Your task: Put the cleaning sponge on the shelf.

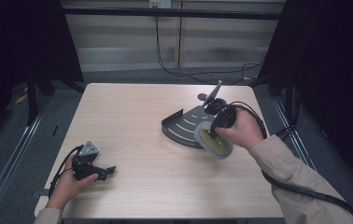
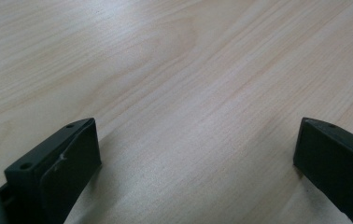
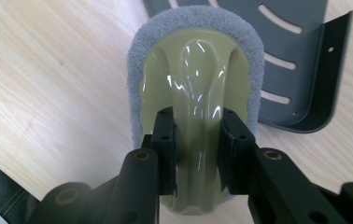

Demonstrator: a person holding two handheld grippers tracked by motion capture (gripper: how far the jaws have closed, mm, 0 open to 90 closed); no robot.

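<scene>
While the left hand [image 1: 65, 184] is resting low on the near left corner of the desk [image 1: 132, 121] in the high view, its forearm is coming in from the bottom edge and its claw [image 1: 107, 171] is lying almost flat on the wood, pointing right. The right hand [image 1: 242, 129] is reaching in from the lower right with the sleeve angled up and to the left, the wrist bent down, and the right claw [image 1: 212, 133] is clamped on a scrubber [image 1: 213, 140], which is hanging tilted just above the desk at the near edge of a dark rack [image 1: 184, 126].

In the left claw view, the left claw [image 2: 195, 149] is standing wide apart, with bare desk [image 2: 179, 70] between the jaws and nothing gripped.

In the right claw view, the right claw [image 3: 197, 149] is squeezing the glossy yellow-green handle of the scrubber [image 3: 195, 88] from both sides, with the grey pad rimming the handle. The rack [image 3: 300, 60], slotted and with a raised lip, is lying just beside and partly behind the scrubber, on the desk [image 3: 58, 79].
</scene>
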